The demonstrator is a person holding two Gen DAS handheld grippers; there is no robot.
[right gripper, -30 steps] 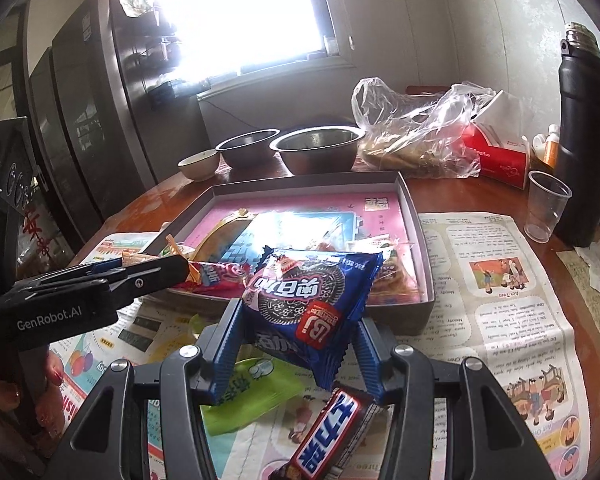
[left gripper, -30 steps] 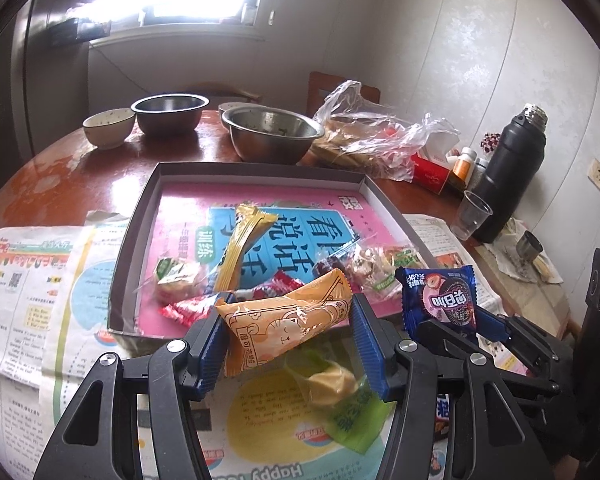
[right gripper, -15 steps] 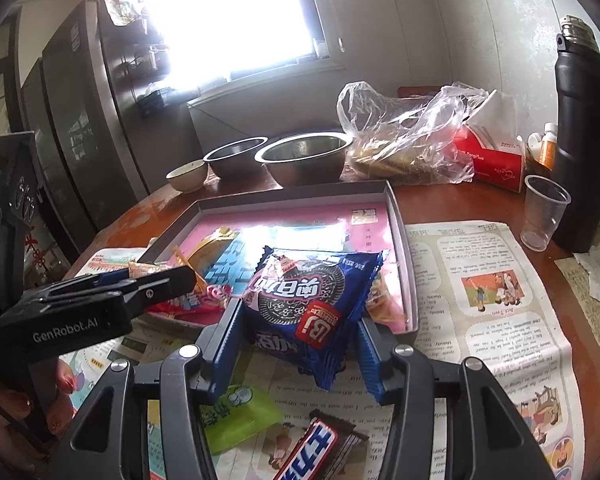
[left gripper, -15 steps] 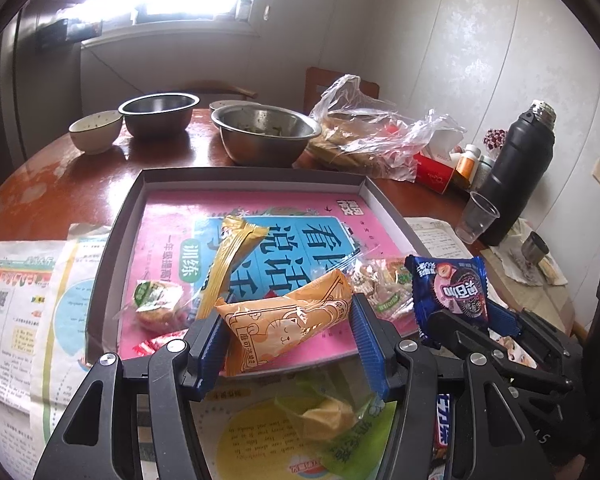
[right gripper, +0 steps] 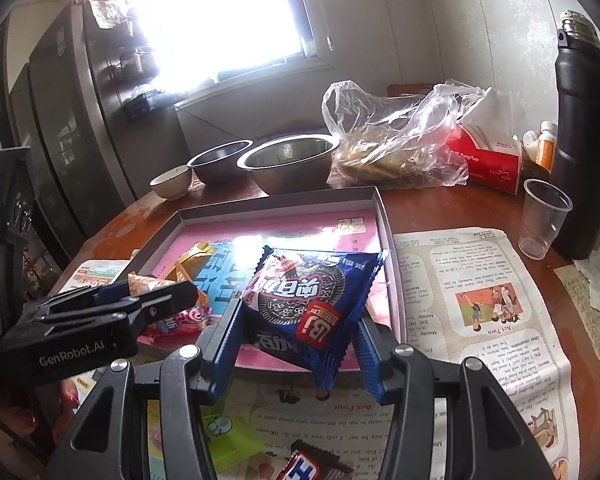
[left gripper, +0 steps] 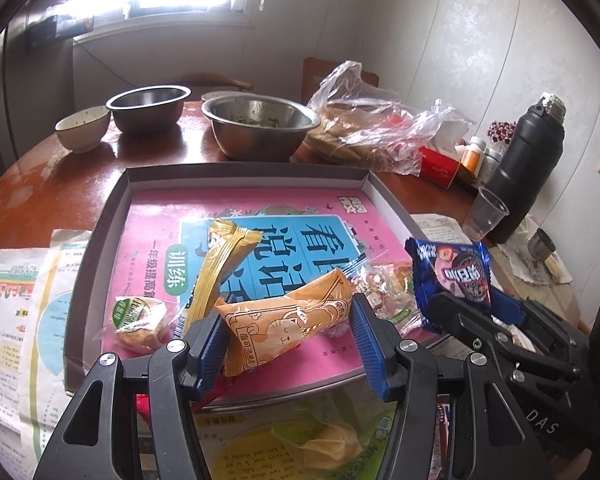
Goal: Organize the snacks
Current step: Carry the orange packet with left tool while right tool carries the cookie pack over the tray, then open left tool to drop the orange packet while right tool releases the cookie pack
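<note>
My left gripper (left gripper: 288, 344) is shut on an orange snack packet (left gripper: 284, 320) with a cat drawing, held over the near edge of a shallow grey box lid (left gripper: 244, 170) lined with a pink and blue book cover. My right gripper (right gripper: 296, 340) is shut on a blue cookie packet (right gripper: 308, 300), also above the box's near edge; that packet (left gripper: 452, 272) shows at the right of the left wrist view. Inside the box lie a long yellow packet (left gripper: 220, 264), a round wrapped cake (left gripper: 136, 320) and clear-wrapped sweets (left gripper: 384, 288). A green packet (left gripper: 332, 440) lies on the newspaper below.
Newspaper (right gripper: 480, 300) covers the near table. Behind the box stand two steel bowls (left gripper: 260, 124), a small ceramic bowl (left gripper: 84, 128), a plastic bag (left gripper: 372, 128), a red tissue box (right gripper: 488, 160), a clear cup (right gripper: 544, 216) and a black flask (right gripper: 584, 152). A chocolate bar (right gripper: 304, 468) lies near me.
Both grippers moved forward with their packets, from above the newspaper to over the box's near edge. Neither grip changed.
</note>
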